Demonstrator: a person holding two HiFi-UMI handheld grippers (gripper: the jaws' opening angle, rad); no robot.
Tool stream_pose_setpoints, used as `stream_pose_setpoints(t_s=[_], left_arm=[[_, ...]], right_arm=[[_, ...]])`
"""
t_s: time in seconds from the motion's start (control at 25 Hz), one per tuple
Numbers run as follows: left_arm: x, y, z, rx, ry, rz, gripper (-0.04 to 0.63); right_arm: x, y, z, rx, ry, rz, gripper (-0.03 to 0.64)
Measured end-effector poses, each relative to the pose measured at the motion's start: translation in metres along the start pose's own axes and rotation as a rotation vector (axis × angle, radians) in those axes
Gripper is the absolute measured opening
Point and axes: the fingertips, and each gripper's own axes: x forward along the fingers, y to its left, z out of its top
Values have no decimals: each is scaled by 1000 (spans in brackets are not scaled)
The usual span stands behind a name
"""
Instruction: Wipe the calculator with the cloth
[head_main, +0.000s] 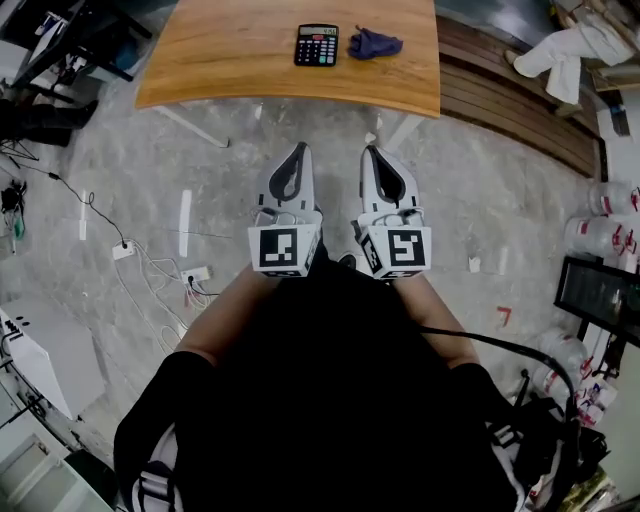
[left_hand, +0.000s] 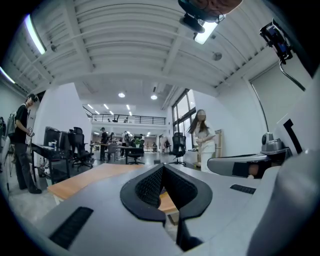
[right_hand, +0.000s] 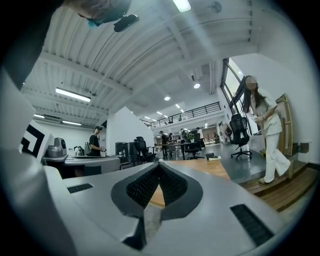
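A black calculator (head_main: 316, 45) lies on the wooden table (head_main: 220, 60) at the top of the head view. A crumpled dark blue cloth (head_main: 374, 43) sits just to its right. My left gripper (head_main: 299, 150) and right gripper (head_main: 369, 152) are held side by side over the floor, well short of the table, pointing toward it. Both are shut with nothing between the jaws. In the left gripper view the jaw tips (left_hand: 163, 167) meet with the table edge behind them. In the right gripper view the jaw tips (right_hand: 159, 165) also meet, over the tabletop (right_hand: 210, 167).
White power strips and cables (head_main: 150, 265) lie on the concrete floor at left. A wooden platform (head_main: 520, 110) runs along the right behind the table. A person in white (right_hand: 262, 130) walks at right, and others stand by desks and chairs (left_hand: 75, 147) in the background.
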Motion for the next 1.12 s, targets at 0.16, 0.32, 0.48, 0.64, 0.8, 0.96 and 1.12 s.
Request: stream_pose_setpoints(t_s=[0.16, 0.32, 0.48, 0.64, 0.8, 0.96, 1.12], left_arm=[[63, 26, -14, -38, 9, -10, 6], [134, 58, -30, -33, 27, -41, 6], [205, 99, -41, -25, 51, -73, 6], [257, 134, -49, -33, 82, -113, 6], [297, 161, -56, -48, 106, -149, 6], [324, 176, -65, -51, 136, -158, 6], [345, 187, -80, -58, 171, -139, 6]], right_arm=[[55, -24, -15, -24, 45, -19, 15], [127, -45, -28, -25, 70, -26, 15], [205, -64, -42, -13, 113, -43, 15], [276, -67, -34, -6, 121, -45, 15], [323, -78, -40, -31, 143, -78, 15], [349, -89, -46, -35, 161, -96, 15], [371, -104, -57, -28, 194, -94, 15]])
